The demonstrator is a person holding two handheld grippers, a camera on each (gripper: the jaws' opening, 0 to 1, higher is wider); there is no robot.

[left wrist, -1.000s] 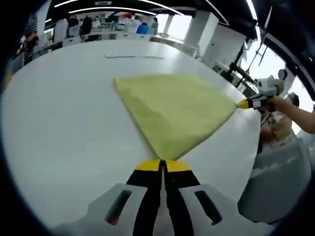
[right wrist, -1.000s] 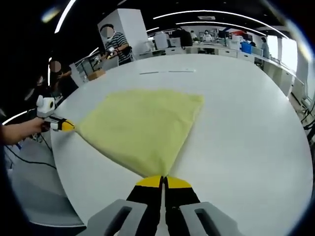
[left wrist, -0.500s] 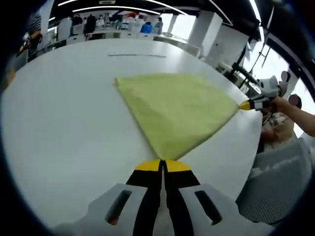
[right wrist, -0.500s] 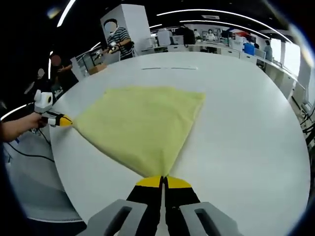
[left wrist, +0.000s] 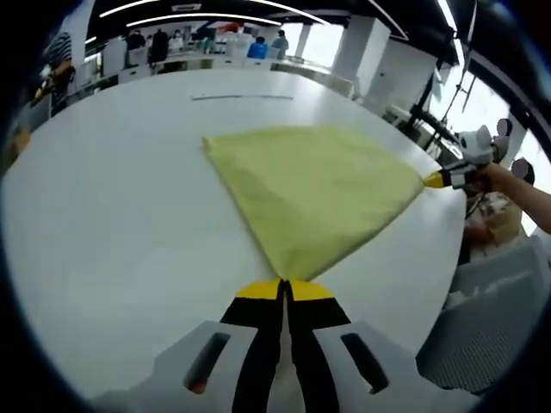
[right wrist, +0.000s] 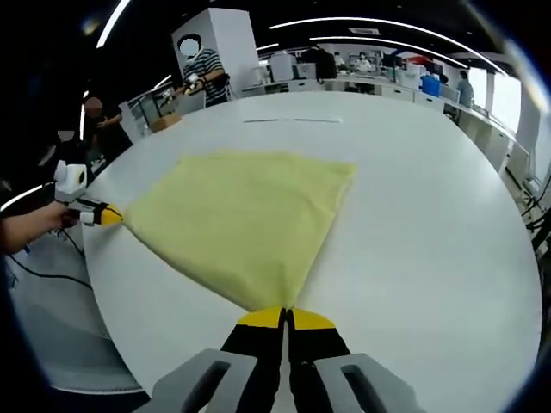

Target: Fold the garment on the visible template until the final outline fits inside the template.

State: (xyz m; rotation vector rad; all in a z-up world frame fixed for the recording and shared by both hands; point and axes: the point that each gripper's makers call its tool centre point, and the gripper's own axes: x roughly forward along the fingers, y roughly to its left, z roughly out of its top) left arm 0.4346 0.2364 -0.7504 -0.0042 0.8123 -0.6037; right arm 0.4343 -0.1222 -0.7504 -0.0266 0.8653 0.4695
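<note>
A white desk (left wrist: 103, 232) stands in an open office with ceiling strip lights and people at far benches. The yellow garment (left wrist: 314, 185) lies flat, stretched between the left gripper (left wrist: 285, 288) and right gripper (right wrist: 285, 317), both jaws clamped on corners. Since 1 second ago, the cloth is pulled slightly tauter.

- The cloth (left wrist: 314, 185) I pinch is plain pale yellow-green, no pattern.
- My left gripper (left wrist: 285, 291) has yellow tips, black jaws and a light grey body.
- My right gripper (right wrist: 285, 319) is coloured the same.
- The table (right wrist: 430, 224) is plain white.
- A person (right wrist: 205, 70) behind wears a black-and-white striped shirt.
</note>
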